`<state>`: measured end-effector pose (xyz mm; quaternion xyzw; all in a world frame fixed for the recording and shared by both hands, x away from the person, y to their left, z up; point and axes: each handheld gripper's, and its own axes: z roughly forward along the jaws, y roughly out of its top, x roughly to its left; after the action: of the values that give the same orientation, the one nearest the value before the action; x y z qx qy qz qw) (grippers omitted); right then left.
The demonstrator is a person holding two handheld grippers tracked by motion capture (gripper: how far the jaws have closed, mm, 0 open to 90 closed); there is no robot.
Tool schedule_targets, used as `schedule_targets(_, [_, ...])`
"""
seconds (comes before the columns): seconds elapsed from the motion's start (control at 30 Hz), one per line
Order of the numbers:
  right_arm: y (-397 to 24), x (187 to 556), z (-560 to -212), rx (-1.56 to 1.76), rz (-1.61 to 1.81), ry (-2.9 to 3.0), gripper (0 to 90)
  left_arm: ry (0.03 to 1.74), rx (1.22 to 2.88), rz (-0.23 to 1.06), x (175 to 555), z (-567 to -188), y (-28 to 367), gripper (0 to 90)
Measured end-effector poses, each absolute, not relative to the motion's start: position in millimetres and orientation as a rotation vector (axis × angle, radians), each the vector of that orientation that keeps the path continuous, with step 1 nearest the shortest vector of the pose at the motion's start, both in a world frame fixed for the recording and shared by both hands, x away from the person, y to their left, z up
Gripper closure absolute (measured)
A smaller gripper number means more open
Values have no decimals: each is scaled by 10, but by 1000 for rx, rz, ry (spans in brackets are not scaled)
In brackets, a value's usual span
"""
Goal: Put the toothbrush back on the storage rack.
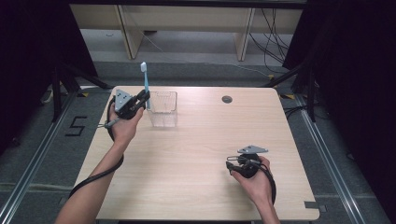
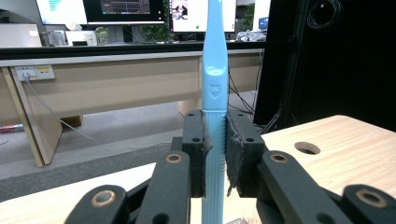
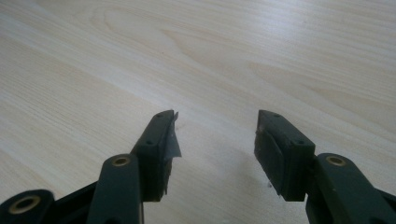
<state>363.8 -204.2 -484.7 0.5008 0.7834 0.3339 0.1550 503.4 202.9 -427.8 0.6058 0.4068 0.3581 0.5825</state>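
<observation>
A light blue toothbrush (image 1: pixel 145 79) stands upright with its white head at the top, just left of a clear plastic box (image 1: pixel 163 109) at the table's back left. My left gripper (image 1: pixel 141 99) is shut on its ribbed handle (image 2: pixel 215 140), the two black pads pressed against both sides. My right gripper (image 1: pixel 230 163) rests low over the table at the front right, held in a hand. Its jaws stand open with nothing between its fingertips (image 3: pixel 217 126), only bare wood below.
The wooden table (image 1: pixel 196 154) has a round cable hole (image 1: pixel 227 99) at the back right. Beyond the table's far edge are a desk's legs, cables and dark curtains on both sides.
</observation>
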Motion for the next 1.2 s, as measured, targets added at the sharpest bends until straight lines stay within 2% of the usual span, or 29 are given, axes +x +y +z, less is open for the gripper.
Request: schedule_targets(1.2, [-2048, 3639, -4849, 1431, 947, 2252, 485, 959, 1438, 839, 5096, -4369, 2014, 782])
